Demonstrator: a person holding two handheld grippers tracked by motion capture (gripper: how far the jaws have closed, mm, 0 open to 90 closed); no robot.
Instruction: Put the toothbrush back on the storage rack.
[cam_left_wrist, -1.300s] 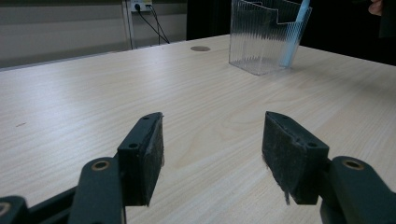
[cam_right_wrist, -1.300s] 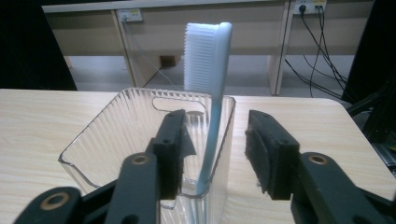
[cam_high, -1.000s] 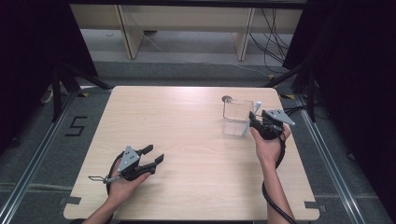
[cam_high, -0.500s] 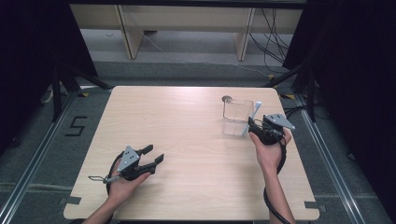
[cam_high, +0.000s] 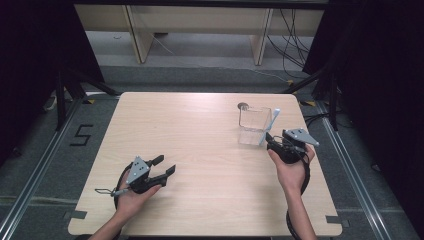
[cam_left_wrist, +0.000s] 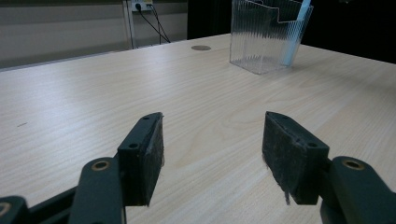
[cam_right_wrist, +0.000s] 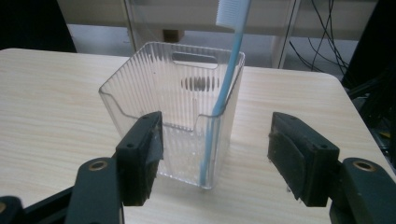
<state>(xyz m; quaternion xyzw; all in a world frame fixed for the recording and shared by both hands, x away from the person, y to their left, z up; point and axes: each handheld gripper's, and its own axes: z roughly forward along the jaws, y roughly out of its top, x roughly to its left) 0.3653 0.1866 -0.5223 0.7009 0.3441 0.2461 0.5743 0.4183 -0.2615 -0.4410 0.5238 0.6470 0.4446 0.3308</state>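
the right gripper (cam_high: 270, 140) sits with its jaws spread wide and nothing between them, held in the person's right hand (cam_high: 290, 167) just beside the near right corner of a clear ribbed plastic holder (cam_high: 254, 126). in the right gripper view the right gripper (cam_right_wrist: 215, 140) frames that holder (cam_right_wrist: 154, 93), which stands upright on the table just past the pads and apart from them. a light blue toothbrush (cam_right_wrist: 224, 88) stands inside the holder, handle end down in the near right corner, leaning against the rim with its white bristle head above the top edge. in the high view the toothbrush (cam_high: 271, 122) leans toward the table's right side. the left gripper (cam_high: 164, 166) rests low over the wooden table (cam_high: 200, 150) near its front left, held in the left hand (cam_high: 131, 197), jaws also spread and gripping nothing, well apart from the holder. in the left gripper view the left gripper (cam_left_wrist: 212, 149) points across bare tabletop toward the distant holder (cam_left_wrist: 266, 37). a small round grommet (cam_high: 243, 106) lies in the tabletop just behind the holder.
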